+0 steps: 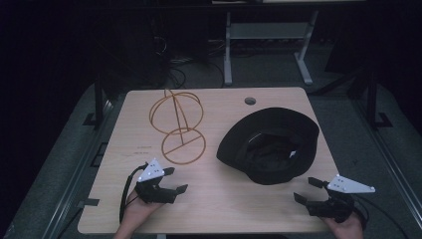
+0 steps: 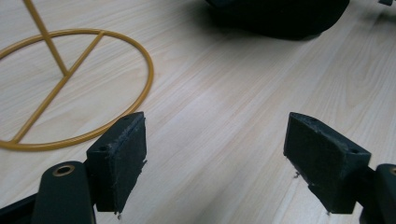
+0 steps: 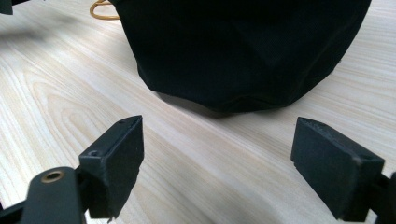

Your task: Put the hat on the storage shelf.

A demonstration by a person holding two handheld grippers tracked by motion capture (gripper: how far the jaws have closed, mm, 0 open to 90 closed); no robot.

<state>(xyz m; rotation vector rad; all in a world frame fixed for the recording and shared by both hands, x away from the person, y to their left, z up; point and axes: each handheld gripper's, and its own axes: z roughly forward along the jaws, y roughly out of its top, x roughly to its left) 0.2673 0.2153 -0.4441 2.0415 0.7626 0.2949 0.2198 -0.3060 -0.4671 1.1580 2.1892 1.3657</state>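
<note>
Hat point(image 1: 271, 144), black, lies crown-down and opening-up on the table point(image 1: 219, 209), in the right half, brim close to the right edge. Label visible inside. Gold wire stand point(image 1: 178, 124) sits left of centre, round base flat on the wood, ball-shaped cage on top; well apart from the hat.

Left gripper point(image 1: 171, 180): near the front edge, just in front of the stand's base ring. Jaws wide apart, nothing between them. In the left gripper view the base ring point(image 2: 79, 88) lies just ahead of the left jaw, bare wood between the pads.

Right gripper point(image 1: 308, 191): near the front right corner, pointed at the hat's near brim. Jaws wide apart, empty. In the right gripper view the hat point(image 3: 243, 51) sits close ahead, its hem resting on the wood, centred between the jaws.

Judgement: the work looks like getting the hat onto the stand; the step in hand is the first reach.

To do it well:
- Right gripper takes the brim, one jaw inside the opening and one outside, biting fabric only and not scraping the wood.
- Soft cloth will sag; grip well in from the edge.
- Left gripper either steadies the stand at its post or takes the opposite brim.
- The stand looks light and likely tips; keep the hat's approach from above, not sideways.
</note>
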